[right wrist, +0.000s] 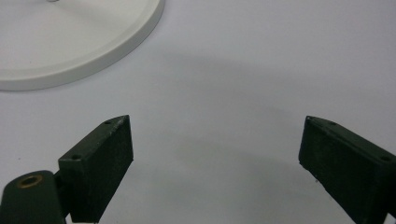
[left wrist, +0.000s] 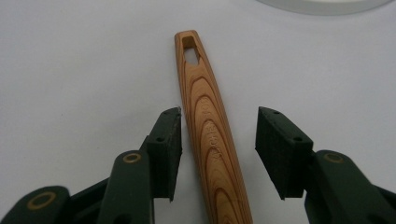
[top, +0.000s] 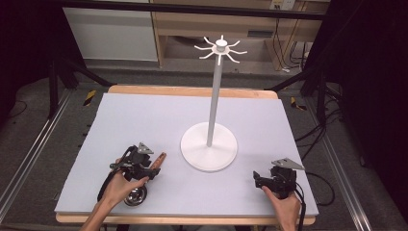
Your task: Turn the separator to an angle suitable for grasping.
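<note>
— Left gripper view had the left gripper (left wrist: 218,154) spread around the striped wooden handle (left wrist: 210,135) of a ladle lying at the near left of the grey mat (top: 144,120). Any advice?

— Centre the handle, then squeeze squarely; its hanging slot pointed far. The right gripper (right wrist: 215,161) gaped wide and empty, near right. Beyond stood the white hook stand (top: 210,153).

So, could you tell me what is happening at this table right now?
A person holds a gripper in each hand over a grey mat. The left gripper is open, its fingers straddling the wooden handle of a utensil lying flat, not yet closed on it. The right gripper is open, holding nothing, near the white hook stand.
</note>
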{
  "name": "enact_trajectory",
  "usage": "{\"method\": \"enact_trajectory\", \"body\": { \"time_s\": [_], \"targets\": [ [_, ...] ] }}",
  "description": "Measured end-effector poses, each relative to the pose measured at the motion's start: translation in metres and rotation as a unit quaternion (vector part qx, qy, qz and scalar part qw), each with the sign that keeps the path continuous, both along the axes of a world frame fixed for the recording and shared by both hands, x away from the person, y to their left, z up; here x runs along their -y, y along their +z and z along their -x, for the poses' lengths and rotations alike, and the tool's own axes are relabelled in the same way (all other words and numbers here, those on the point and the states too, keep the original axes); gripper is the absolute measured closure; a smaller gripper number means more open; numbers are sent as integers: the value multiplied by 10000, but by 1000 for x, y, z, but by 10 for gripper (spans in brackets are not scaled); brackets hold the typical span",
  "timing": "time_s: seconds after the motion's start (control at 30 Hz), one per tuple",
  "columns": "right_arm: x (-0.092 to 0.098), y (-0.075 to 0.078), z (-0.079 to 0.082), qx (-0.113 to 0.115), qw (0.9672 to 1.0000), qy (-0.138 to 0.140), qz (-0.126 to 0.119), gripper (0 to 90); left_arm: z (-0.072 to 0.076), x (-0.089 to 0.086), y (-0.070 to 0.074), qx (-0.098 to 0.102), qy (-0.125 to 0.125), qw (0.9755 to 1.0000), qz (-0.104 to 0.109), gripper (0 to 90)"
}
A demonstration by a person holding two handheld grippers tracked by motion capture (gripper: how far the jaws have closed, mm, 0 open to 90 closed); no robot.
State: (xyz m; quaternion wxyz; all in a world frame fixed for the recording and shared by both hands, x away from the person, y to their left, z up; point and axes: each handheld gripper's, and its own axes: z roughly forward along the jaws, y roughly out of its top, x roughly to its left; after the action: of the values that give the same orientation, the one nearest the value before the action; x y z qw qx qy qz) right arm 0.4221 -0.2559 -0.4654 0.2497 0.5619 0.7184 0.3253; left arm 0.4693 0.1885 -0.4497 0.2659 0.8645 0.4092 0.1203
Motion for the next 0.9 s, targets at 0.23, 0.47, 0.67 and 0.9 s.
{"method": "enact_trajectory", "body": {
  "time_s": [0.23,0.47,0.67,0.9],
  "targets": [
    [-1,-1,0,-25,10000,-13,-28,103,-1,1,-6,-123,13,9998,-182,565],
    [0,-1,-1,-35,10000,32,5,103,-3,1,-7,-228,79,9994,-258,608],
    [0,-1,-1,-53,10000,18,-8,103,-5,4,-6,-325,106,9988,-349,610],
    [0,-2,-1,-70,10000,40,-9,103,-6,4,-4,-374,175,9982,-433,665]
  ]
}}
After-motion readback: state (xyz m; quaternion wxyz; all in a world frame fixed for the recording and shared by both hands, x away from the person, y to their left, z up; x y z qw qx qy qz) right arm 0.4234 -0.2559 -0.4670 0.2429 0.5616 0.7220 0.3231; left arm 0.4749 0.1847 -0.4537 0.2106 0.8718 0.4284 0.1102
